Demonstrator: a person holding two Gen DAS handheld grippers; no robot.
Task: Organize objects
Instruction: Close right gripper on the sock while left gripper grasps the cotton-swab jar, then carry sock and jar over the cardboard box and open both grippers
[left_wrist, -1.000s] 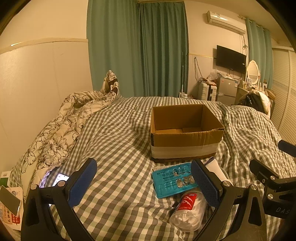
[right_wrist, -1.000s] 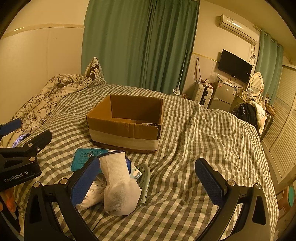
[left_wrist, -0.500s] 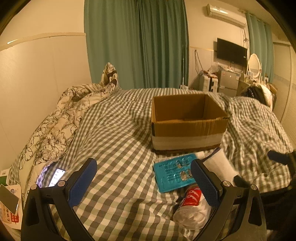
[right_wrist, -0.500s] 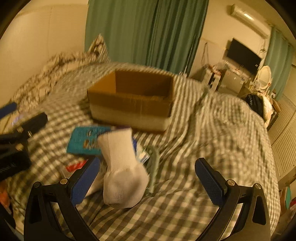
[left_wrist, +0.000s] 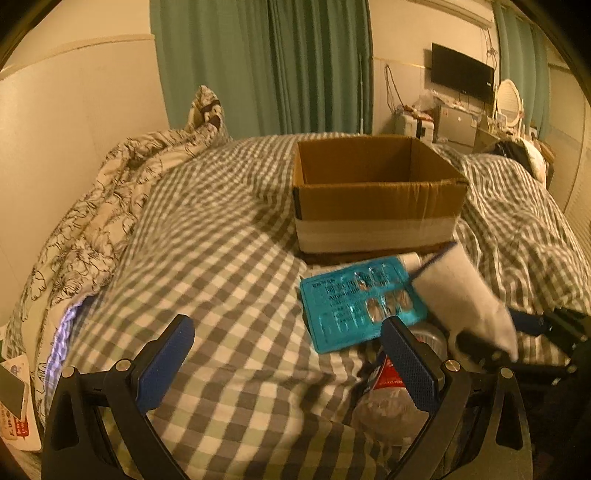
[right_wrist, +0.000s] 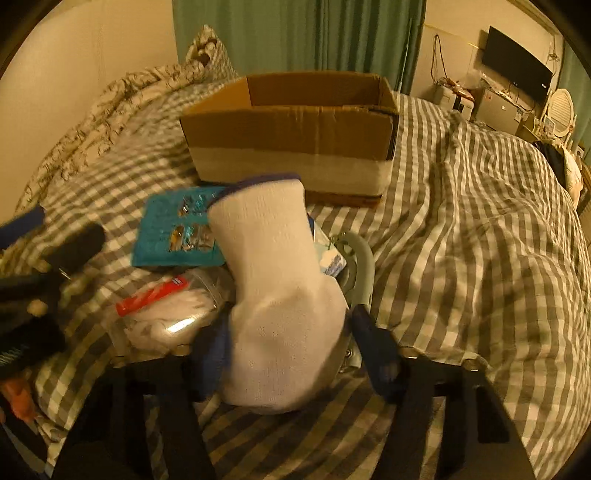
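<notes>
On the bed: a checked bedspread (right_wrist: 461, 229) carries an open cardboard box (right_wrist: 295, 129) with a small heap of items just in front of it.
Sock: a white sock (right_wrist: 280, 295) stands up from the heap, its cuff toward the box.
Right gripper (right_wrist: 291, 350): narrowed around the sock's lower end, pads at either side; contact looks made, though blur hides how firm it is.
Left gripper (left_wrist: 284, 363): wide open, holding nothing, hovering above the bedspread beside the heap.
Other items: a teal blister card (left_wrist: 362, 302), a clear bottle with a red label (right_wrist: 166, 310) and a grey handle (right_wrist: 364, 266) lie under and beside the sock.
Doing it well: pinch only fabric, lift straight up so neighbours stay put, then carry it over the box rim.
</notes>
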